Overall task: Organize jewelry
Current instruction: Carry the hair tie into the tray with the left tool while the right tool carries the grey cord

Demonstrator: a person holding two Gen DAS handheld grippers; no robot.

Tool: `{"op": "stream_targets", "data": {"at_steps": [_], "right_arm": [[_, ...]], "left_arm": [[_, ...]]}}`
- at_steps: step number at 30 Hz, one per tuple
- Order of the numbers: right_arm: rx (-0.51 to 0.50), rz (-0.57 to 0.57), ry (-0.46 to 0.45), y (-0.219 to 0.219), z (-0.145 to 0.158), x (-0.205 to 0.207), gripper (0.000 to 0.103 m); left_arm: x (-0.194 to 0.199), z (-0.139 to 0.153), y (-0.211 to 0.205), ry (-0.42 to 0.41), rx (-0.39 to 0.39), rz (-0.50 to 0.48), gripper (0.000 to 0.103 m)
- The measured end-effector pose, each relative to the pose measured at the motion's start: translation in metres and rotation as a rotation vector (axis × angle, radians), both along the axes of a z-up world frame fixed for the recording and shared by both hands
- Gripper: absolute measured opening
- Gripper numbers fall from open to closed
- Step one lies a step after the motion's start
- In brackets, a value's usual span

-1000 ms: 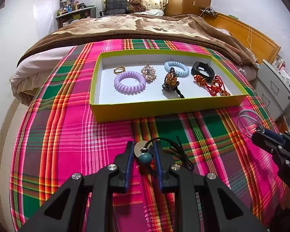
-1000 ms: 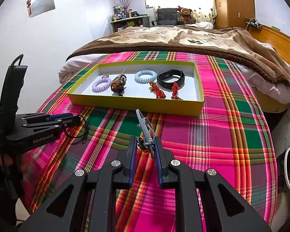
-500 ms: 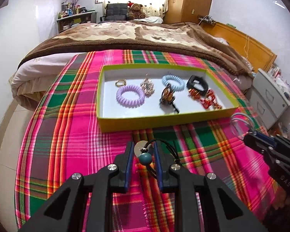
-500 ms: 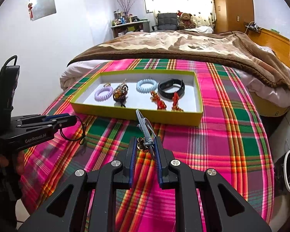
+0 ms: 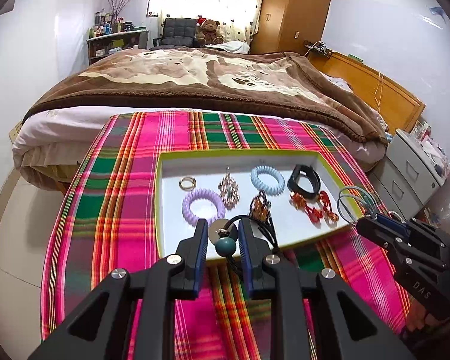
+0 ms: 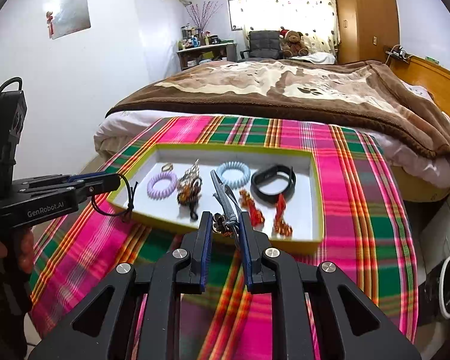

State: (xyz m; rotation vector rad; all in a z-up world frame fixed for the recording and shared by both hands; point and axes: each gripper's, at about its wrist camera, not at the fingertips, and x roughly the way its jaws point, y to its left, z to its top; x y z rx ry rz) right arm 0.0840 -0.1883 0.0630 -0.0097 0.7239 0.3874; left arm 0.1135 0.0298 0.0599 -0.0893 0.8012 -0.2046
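Note:
A yellow-rimmed white tray (image 5: 195,153) (image 6: 315,180) lies on a plaid cloth and holds a purple coil band (image 5: 203,207) (image 6: 162,183), a blue coil band (image 5: 267,180) (image 6: 234,173), a black wristband (image 5: 303,180) (image 6: 273,180), a gold ring (image 5: 187,183), a metal charm (image 5: 228,190) and red beaded pieces (image 5: 313,207) (image 6: 252,207). My left gripper (image 5: 223,237) (image 6: 117,181) is shut on a black cord necklace with a teal bead (image 5: 225,244), held over the tray's near edge. My right gripper (image 6: 223,225) (image 5: 364,225) is shut on a grey cord bracelet (image 6: 222,196) (image 5: 355,201) beside the tray's near right corner.
The plaid cloth (image 5: 120,198) covers the foot of a bed with a brown blanket (image 5: 195,78). A grey drawer cabinet (image 5: 411,177) stands to the right of the bed. A person's hand (image 6: 3,252) holds the left gripper's handle.
Both grippers rose and moved toward the tray with their pieces still clamped. The necklace and the bracelet have come off the cloth and now hang at the tray's near edge.

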Motion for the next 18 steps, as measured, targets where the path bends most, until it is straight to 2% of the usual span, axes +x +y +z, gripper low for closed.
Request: {"op": "stream_targets", "data": {"at_steps": [10,13,18], "right_arm": [[-0.029,-0.006,0.042,0.018,-0.016,0.048,0.018],[-0.044,0.012,0.061,0.026,-0.023,0.056,0.018],[-0.078,0.039,0.092,0.036,-0.037,0.063,0.018]], "left_arm": [[0.038,-0.016,0.003,0.045,-0.026,0.019,0.022],[0.042,-0.021,0.002,0.044,0.014,0.027,0.022],[0.045,-0.035,0.006,0.087,0.012,0.026,0.022]]}}
